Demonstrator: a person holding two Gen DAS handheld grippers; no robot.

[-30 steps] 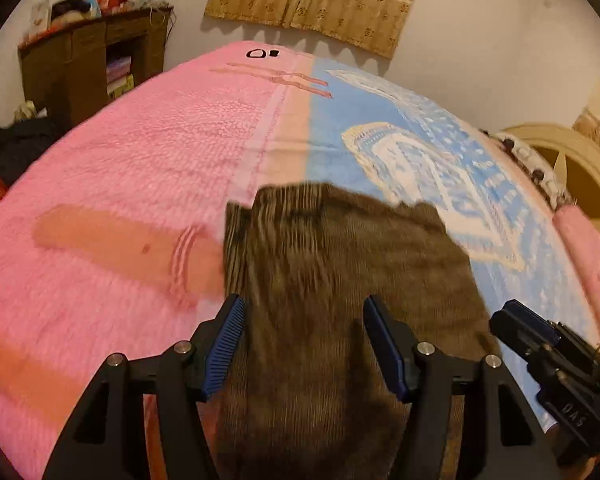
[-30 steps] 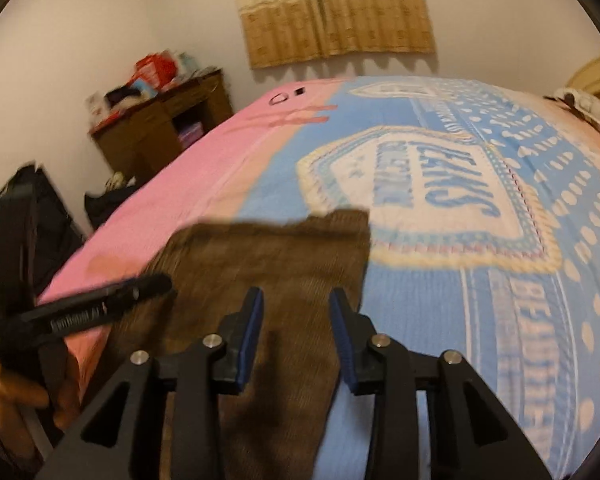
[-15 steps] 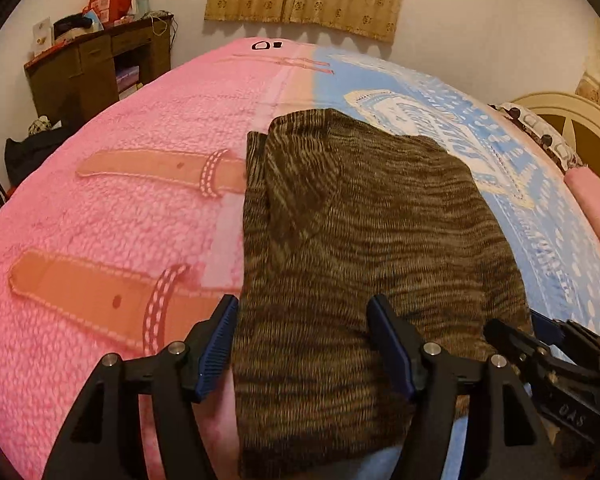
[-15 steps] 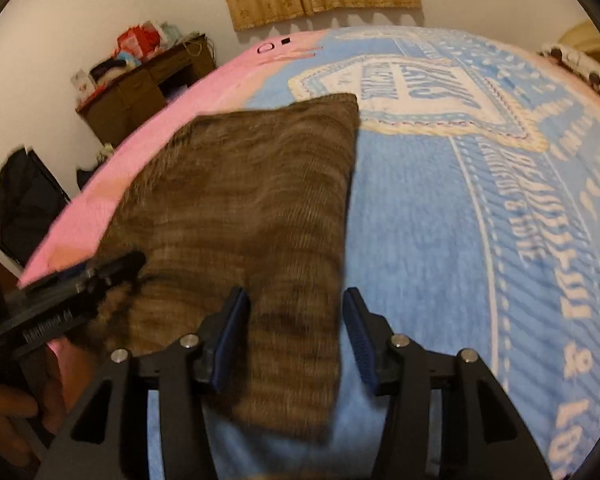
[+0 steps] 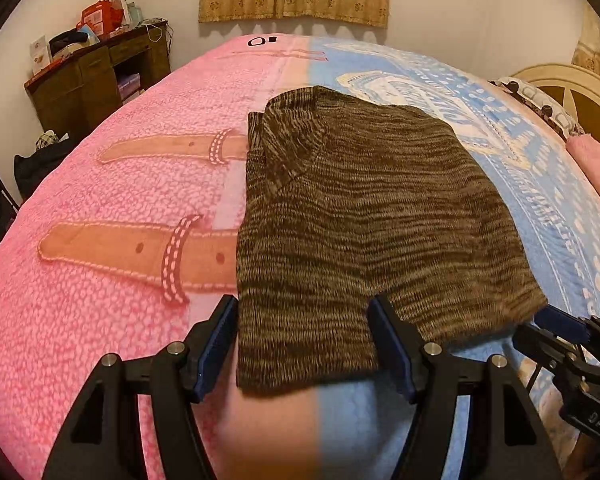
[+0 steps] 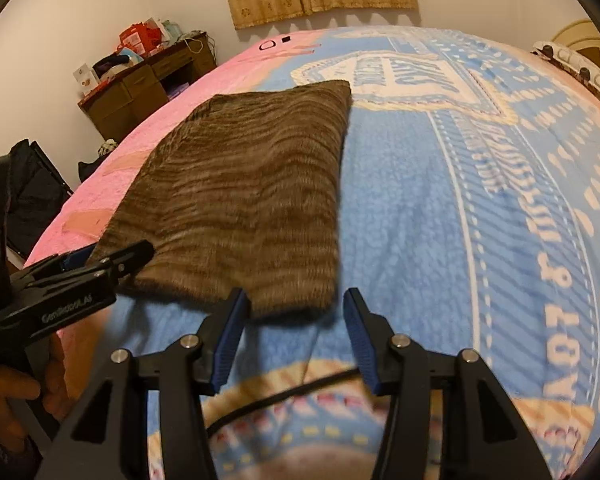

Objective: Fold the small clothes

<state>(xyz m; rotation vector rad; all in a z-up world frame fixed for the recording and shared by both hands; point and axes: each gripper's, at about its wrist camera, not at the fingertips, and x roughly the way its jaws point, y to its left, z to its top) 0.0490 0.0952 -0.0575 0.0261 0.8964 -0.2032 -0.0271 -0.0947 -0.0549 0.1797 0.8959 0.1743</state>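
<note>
Left wrist view: brown knit garment [image 5: 364, 216] lies folded flat at 12 o'clock (likely done); left gripper [image 5: 302, 344] and right gripper [image 6: 294, 336] spread, empty.

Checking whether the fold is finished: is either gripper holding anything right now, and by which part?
Nothing is held. The left gripper and right gripper are both open at the near edge of the folded brown knitted garment, which lies flat on the pink-and-blue blanket.
</note>
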